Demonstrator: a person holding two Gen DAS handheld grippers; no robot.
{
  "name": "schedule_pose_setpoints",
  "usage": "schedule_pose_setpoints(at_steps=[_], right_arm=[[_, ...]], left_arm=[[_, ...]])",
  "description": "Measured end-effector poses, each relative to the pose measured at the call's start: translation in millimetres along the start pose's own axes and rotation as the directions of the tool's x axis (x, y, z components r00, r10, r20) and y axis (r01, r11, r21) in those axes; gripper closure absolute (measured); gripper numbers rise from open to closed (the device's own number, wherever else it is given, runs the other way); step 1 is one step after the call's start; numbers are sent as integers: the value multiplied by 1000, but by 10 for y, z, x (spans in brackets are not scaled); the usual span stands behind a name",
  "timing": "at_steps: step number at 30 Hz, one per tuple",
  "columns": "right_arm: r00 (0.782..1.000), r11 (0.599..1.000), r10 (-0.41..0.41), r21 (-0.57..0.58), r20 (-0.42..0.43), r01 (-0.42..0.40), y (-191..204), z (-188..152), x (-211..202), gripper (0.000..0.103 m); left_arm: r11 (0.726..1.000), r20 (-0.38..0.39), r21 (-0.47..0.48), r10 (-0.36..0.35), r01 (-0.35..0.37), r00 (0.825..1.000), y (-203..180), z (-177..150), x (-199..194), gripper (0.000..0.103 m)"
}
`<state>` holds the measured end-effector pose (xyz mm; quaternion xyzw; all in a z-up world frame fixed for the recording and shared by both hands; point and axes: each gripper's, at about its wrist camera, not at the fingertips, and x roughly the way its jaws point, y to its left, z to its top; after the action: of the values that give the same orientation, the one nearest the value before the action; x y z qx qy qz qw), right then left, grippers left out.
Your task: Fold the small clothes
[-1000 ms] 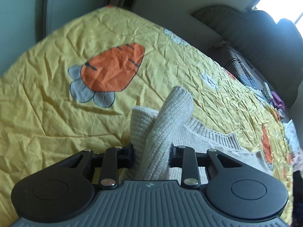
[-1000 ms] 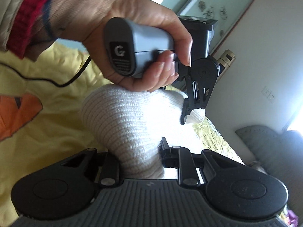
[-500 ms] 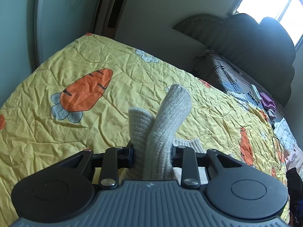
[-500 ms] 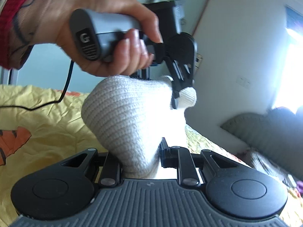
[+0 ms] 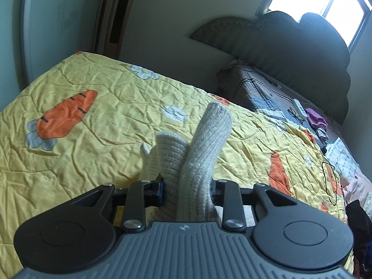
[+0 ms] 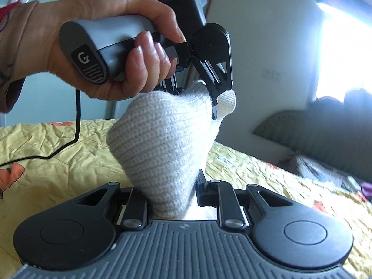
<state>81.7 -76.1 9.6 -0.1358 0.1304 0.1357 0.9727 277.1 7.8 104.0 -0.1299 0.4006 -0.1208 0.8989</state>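
1. The fingertips of both grippers are buried in a cream knitted sweater point(image 6: 160, 144), so its full shape stays hidden.
2. The left hand point(image 6: 111, 53) holds the left gripper point(image 6: 214, 93) level, above the yellow bedspread point(image 5: 93, 125), its jaws pinched on one edge.
3. The right gripper point(image 6: 172, 193) is clamped on the bunched lower part.
4. The sweater hangs stretched between them, running upward and away, lifted off the bed.
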Motion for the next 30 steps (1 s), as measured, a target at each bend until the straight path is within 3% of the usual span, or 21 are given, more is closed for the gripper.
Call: schedule_pose_setpoints(at_steps=[17,24,30], right_arm=[[998,961,14,275,-59,3,-665,-349,-194,82],[993,875,80,483,-85,-29,-1076,-614,-219,81],[987,801,131,596,-95,-49,-1295,-796,-226,81]], left_arm=[[995,-66,102,-6,13,998,-971,-356,565,74],[990,-112,141,3,13,994,-1289,-553,851,74],[984,-136,178,38,-13,990,-1493,-693,1083,74]])
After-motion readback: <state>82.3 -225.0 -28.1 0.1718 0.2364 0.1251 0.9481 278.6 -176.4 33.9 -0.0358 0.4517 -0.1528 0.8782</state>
